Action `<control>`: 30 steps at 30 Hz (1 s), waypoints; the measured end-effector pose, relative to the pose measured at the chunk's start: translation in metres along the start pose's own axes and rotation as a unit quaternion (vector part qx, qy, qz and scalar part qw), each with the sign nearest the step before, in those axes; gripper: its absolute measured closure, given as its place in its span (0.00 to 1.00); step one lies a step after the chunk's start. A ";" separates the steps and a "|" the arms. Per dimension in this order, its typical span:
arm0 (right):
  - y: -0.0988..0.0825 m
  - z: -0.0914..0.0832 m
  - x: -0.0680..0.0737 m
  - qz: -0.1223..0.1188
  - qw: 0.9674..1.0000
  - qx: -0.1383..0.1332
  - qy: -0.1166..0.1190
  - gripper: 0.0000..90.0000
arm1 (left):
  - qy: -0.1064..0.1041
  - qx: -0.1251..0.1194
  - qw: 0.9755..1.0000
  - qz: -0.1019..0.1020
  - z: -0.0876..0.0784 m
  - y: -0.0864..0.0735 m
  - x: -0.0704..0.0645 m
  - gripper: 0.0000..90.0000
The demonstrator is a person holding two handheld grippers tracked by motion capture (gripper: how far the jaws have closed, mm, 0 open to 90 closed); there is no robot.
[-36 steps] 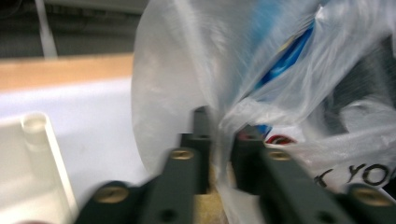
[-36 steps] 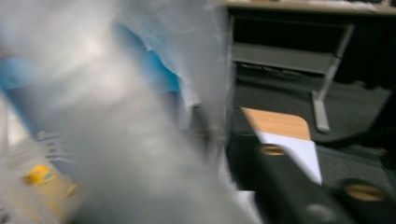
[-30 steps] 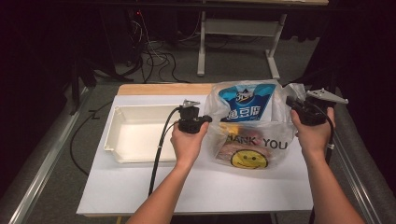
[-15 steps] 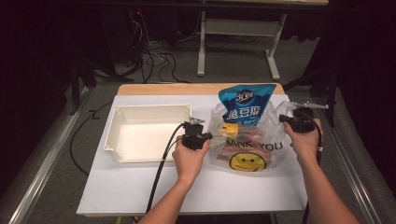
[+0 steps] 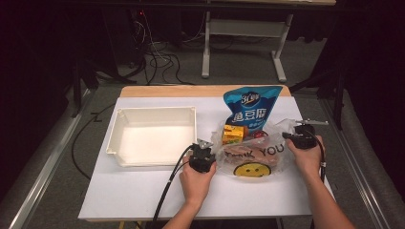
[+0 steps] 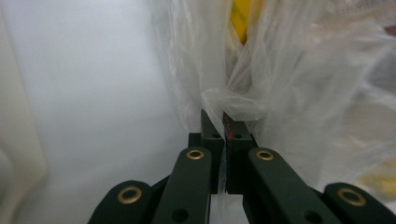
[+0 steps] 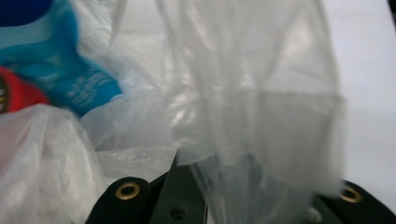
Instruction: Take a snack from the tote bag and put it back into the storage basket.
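A clear plastic bag (image 5: 260, 155) printed with a smiley face and "THANK YOU" lies on the white table. A blue snack pouch (image 5: 250, 107), a yellow box (image 5: 233, 134) and a red item stick out of its top. My left gripper (image 5: 204, 151) is shut on the bag's left edge; in the left gripper view the black jaws pinch the film (image 6: 224, 100). My right gripper (image 5: 297, 136) is shut on the bag's right edge, where the film (image 7: 261, 130) drapes over the jaws.
An empty white tray (image 5: 153, 136) sits on the table to the left of the bag. The table's wooden far edge (image 5: 200, 90) lies behind. Cables and metal table legs are on the floor beyond. Rails run along both sides.
Both hands have lowered the bag from held up to resting on the table. The bag has slumped, and the blue pouch and yellow box now stand out of its top.
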State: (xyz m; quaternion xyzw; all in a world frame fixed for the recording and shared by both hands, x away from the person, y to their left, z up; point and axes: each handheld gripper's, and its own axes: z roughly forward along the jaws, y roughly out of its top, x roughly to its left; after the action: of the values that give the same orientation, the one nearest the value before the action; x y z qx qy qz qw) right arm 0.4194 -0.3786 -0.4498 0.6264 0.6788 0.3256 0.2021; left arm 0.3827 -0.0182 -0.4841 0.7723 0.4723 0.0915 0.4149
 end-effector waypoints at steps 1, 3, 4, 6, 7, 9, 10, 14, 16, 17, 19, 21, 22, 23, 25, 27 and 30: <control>-0.002 -0.001 0.001 -0.001 1.000 -0.001 0.004 1.00 | 0.000 0.002 1.000 0.005 -0.001 -0.001 0.000 1.00; -0.008 -0.001 0.001 -0.004 1.000 0.004 0.005 1.00 | -0.008 0.009 1.000 0.002 -0.002 0.000 0.001 1.00; -0.012 0.000 0.000 -0.006 1.000 0.011 0.002 1.00 | -0.017 0.013 1.000 -0.002 -0.003 0.000 0.001 1.00; -0.018 0.005 -0.002 -0.006 1.000 0.028 -0.002 1.00 | -0.030 0.017 0.999 0.005 -0.006 -0.002 0.001 1.00; -0.021 0.006 -0.003 -0.006 1.000 0.025 0.001 1.00 | -0.038 0.017 0.999 0.010 -0.006 -0.003 0.000 0.99; -0.024 0.005 -0.003 -0.003 1.000 0.019 0.004 0.94 | -0.043 0.018 0.999 0.016 -0.008 -0.004 0.000 0.95; -0.024 0.003 -0.003 -0.005 1.000 0.015 0.004 0.86 | -0.050 0.019 0.998 0.014 -0.012 -0.003 0.002 0.90; -0.025 -0.025 0.001 -0.008 0.999 -0.037 0.021 0.72 | -0.061 -0.005 0.998 0.006 -0.026 -0.001 0.003 0.75; -0.027 -0.039 0.005 -0.022 0.998 -0.050 0.017 0.67 | -0.058 -0.018 0.998 0.015 -0.034 0.000 0.001 0.71; -0.028 -0.048 0.007 -0.028 0.998 -0.060 0.016 0.65 | -0.060 -0.025 0.998 0.016 -0.038 0.000 -0.001 0.69; -0.032 -0.066 0.010 -0.022 0.996 -0.079 0.024 0.62 | -0.066 -0.036 0.997 0.020 -0.045 0.001 -0.002 0.66; -0.037 -0.081 0.012 -0.009 0.994 -0.100 0.038 0.60 | -0.074 -0.052 0.996 0.008 -0.051 0.003 -0.003 0.63; -0.039 -0.086 0.013 -0.006 0.993 -0.106 0.048 0.59 | -0.079 -0.059 0.995 0.000 -0.053 0.004 -0.003 0.62; -0.042 -0.091 0.016 -0.006 0.992 -0.109 0.058 0.57 | -0.083 -0.063 0.995 -0.004 -0.054 0.005 -0.004 0.60; -0.046 -0.096 0.022 -0.011 0.990 -0.113 0.079 0.52 | -0.101 -0.070 0.992 -0.024 -0.054 0.008 -0.004 0.57; -0.049 -0.099 0.029 -0.005 0.989 -0.108 0.104 0.46 | -0.115 -0.067 0.990 -0.034 -0.051 0.009 -0.006 0.52; -0.053 -0.097 0.040 -0.001 0.988 -0.097 0.121 0.39 | -0.118 -0.067 0.990 -0.034 -0.045 0.010 -0.009 0.43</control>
State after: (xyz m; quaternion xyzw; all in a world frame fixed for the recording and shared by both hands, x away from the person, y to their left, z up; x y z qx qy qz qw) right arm 0.3101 -0.3579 -0.4129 0.5593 0.6637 0.4634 0.1789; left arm 0.3605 -0.0026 -0.4461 0.7313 0.4390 0.0174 0.5217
